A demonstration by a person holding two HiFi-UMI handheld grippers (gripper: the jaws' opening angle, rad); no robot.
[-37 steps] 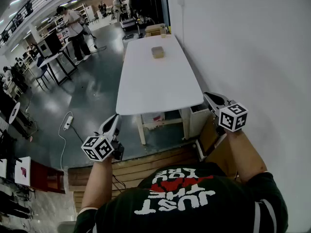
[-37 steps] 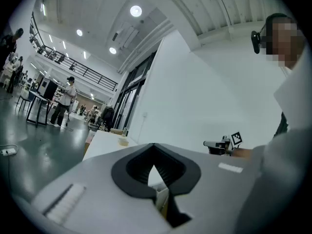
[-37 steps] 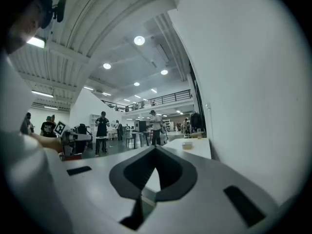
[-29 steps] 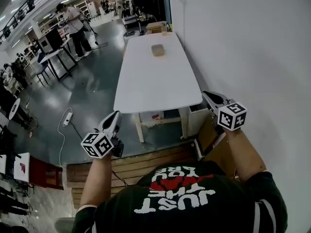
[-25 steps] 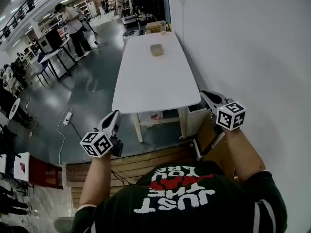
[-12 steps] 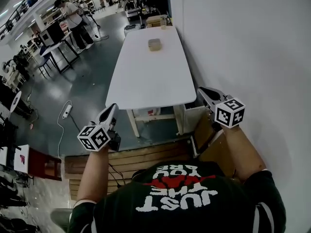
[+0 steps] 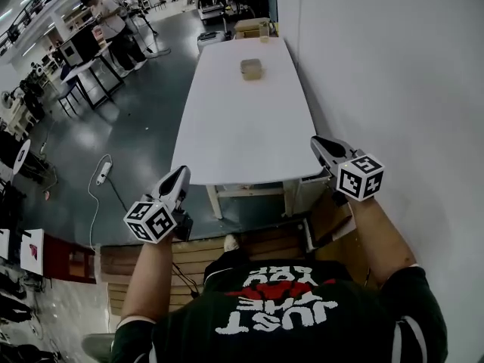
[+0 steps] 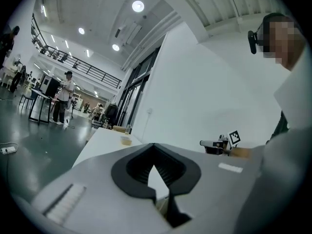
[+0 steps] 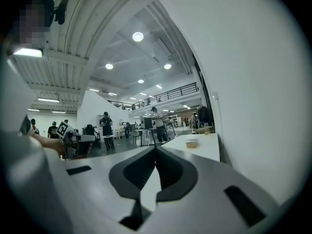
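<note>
Both grippers are held in the air short of the near end of a long white table [image 7: 242, 127]. My left gripper [image 7: 180, 174] hangs over the dark floor left of the table's near corner, jaws shut and empty [image 8: 154, 145]. At the table's near right corner, close to the white wall, my right gripper [image 7: 318, 142] is also shut on nothing [image 9: 156, 148]. A small tan box [image 7: 251, 69] sits far up the table, also seen as the tan box [image 8: 126, 140] and the tan box [image 9: 192, 143]. Each gripper view catches the other gripper [image 8: 217, 145] [image 9: 73, 139].
A white wall [image 7: 393, 74] runs along the table's right side. Wooden planks [image 7: 249, 248] lie just below me, with a foot on them. A power strip [image 7: 103, 178] and cable lie on the floor at left. A person [image 7: 113, 25] stands by desks far back. Cartons [image 7: 253, 27] stand at the table's far end.
The view has moved forward, so the table's near edge sits closer under the grippers. A foot now shows on the planks. Both grippers stay shut and keep their spacing.
</note>
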